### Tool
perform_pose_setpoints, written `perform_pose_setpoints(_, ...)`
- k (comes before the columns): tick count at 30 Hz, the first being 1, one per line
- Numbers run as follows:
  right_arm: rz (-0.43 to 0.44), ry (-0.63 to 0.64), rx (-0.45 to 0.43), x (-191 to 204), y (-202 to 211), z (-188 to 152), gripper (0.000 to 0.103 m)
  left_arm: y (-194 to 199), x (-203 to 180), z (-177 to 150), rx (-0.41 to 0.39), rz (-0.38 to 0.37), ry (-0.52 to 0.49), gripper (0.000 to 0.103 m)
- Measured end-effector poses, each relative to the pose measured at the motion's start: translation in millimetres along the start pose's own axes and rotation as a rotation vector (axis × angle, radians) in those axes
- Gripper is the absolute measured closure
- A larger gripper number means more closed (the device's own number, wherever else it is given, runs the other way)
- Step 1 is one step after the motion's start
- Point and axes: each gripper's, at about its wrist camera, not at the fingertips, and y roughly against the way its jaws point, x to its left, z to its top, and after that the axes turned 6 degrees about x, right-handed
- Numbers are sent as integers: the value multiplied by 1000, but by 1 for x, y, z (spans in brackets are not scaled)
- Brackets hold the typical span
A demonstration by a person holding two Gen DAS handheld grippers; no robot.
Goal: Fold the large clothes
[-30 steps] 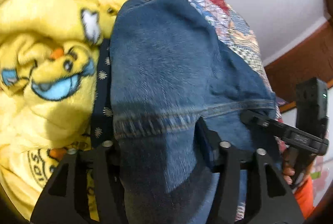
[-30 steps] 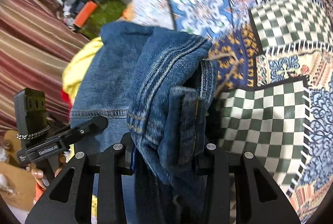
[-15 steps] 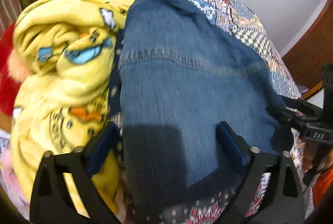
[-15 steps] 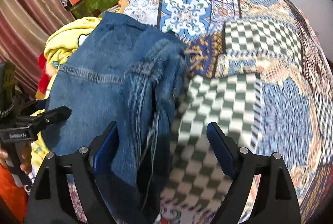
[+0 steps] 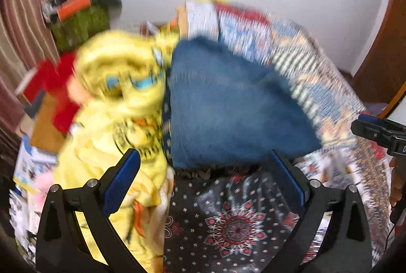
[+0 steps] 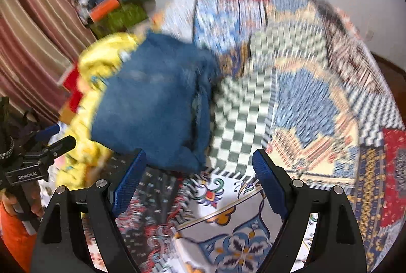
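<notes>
both tools stand with jaws wide apart and nothing between them. the left gripper (image 5: 203, 179) hovers over a dark patterned cloth (image 5: 228, 217); the folded jeans (image 5: 228, 105) lie just ahead of its tips, their long axis running away from the tool up the patchwork bedspread (image 5: 317, 85). from the right gripper (image 6: 200, 181) the jeans (image 6: 154, 105) lie ahead and to the left, so the left tool looks nearer and squarer to them. a yellow blanket (image 5: 116, 85) presses against their left edge. motion blur smears both views, so fold edges, seams and the far end cannot be made out.
</notes>
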Motion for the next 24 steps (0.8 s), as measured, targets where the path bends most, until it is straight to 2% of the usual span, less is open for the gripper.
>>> perform_pose_setpoints(6, 62, 46, -237, 30, 101, -6, 20, 122, -26, 1, -287, -35, -25, 2)
perform_pose_setpoints(11, 86, 111, -468, 60, 180, -32, 20, 206, -50, -19, -507, -36, -35, 2)
perform_pose_setpoints(14, 97, 153, -569, 79, 211, -54, 20, 241, -64, -39, -607, -24, -52, 2)
perform_pose_setpoints(17, 124, 181, -634, 94, 231, -74, 20, 265, -78, -62, -693, 10, -72, 2)
perform_pose_setpoints(21, 116, 198, -701, 104, 243, -95, 19, 279, -89, -90, -751, 22, -97, 2)
perform_pose_setpoints(24, 85, 180, -739, 107, 244, -105, 3, 278, -91, -103, -758, 27, -81, 1)
